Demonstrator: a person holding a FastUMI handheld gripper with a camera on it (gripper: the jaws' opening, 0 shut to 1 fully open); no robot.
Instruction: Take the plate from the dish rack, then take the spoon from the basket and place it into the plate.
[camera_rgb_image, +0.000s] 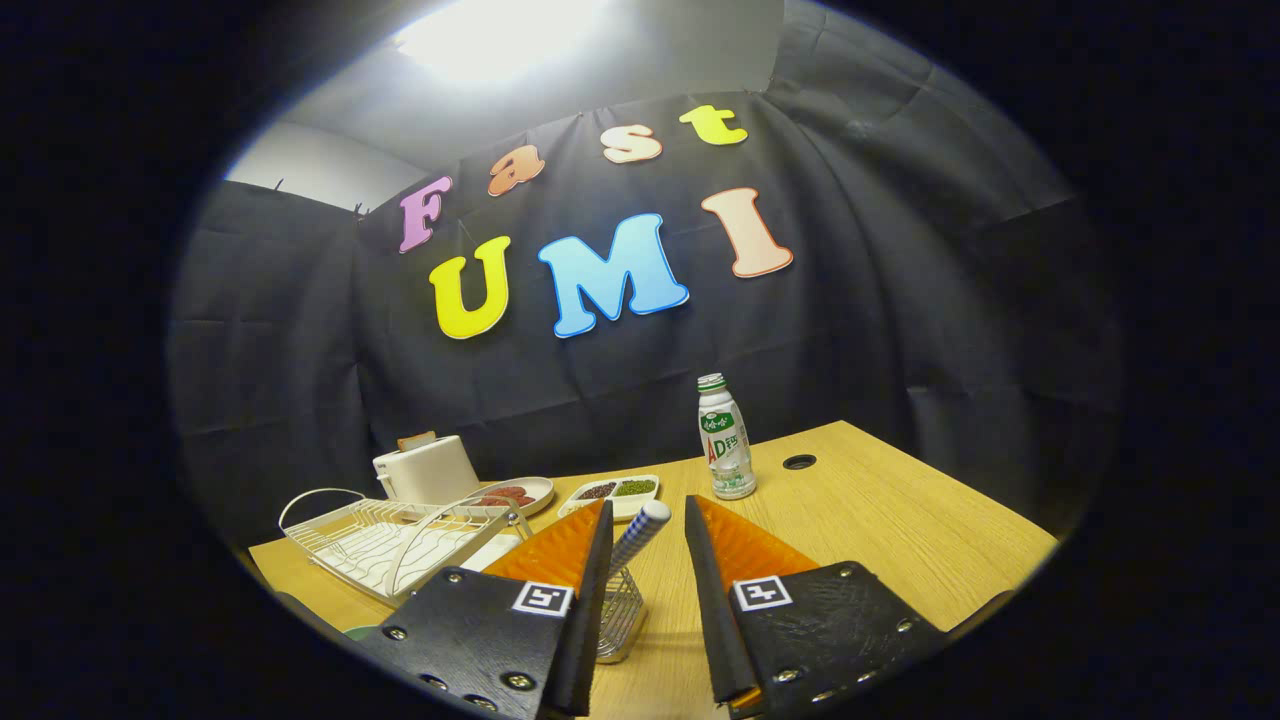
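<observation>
Fingers of the gripper (648, 600) were held apart around the spoon (640, 532) handle, standing in its basket (620, 615), untouched. Plate removal from the dish rack (395, 545) alongside seemed done; closing on the handle was judged next.

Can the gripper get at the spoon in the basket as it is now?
Probably yes. The gripper is open, and the spoon handle stands up out of the wire basket between the fingers, close to one of them. Nothing appears to block it; the dish rack sits off to the side.
</observation>
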